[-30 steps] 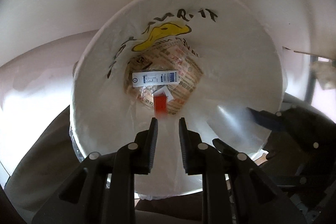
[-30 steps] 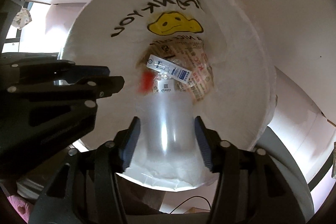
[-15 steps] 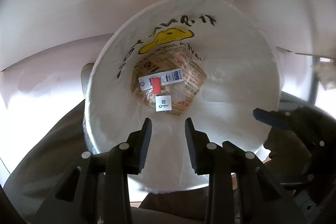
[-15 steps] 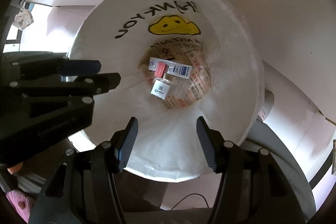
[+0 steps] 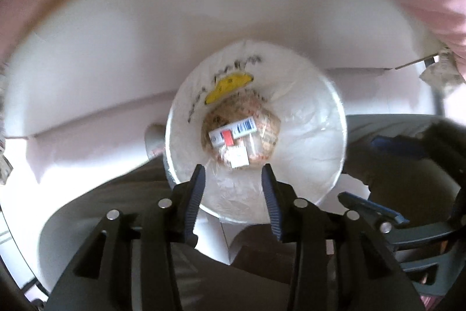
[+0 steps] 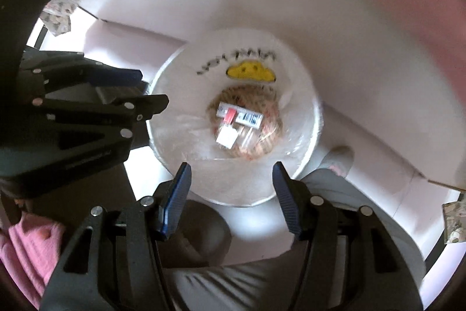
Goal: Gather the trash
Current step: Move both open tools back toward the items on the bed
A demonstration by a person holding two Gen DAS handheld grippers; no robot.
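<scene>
**Both grippers empty above the lined bin**

The trash bin [image 5: 320, 136], lined with a white bag carrying a yellow smiley print, sits at the centre of both wrist views. At its bottom lie a white barcoded box [image 5: 233, 131], a small red piece [image 6: 229, 116] resting on it, and a white card [image 6: 225, 137] on printed paper. The left gripper [image 5: 233, 179] hangs above the bin's near rim with fingers spread and nothing between them. The right gripper [image 6: 231, 179] is likewise spread and empty. In the right view the left gripper fills the left of the frame. To do the next pickup well, I would draw each gripper clear of the other and leave the liner unsnagged. Crumpled paper [image 6: 62, 2] at upper left looks like a likely next target.
</scene>
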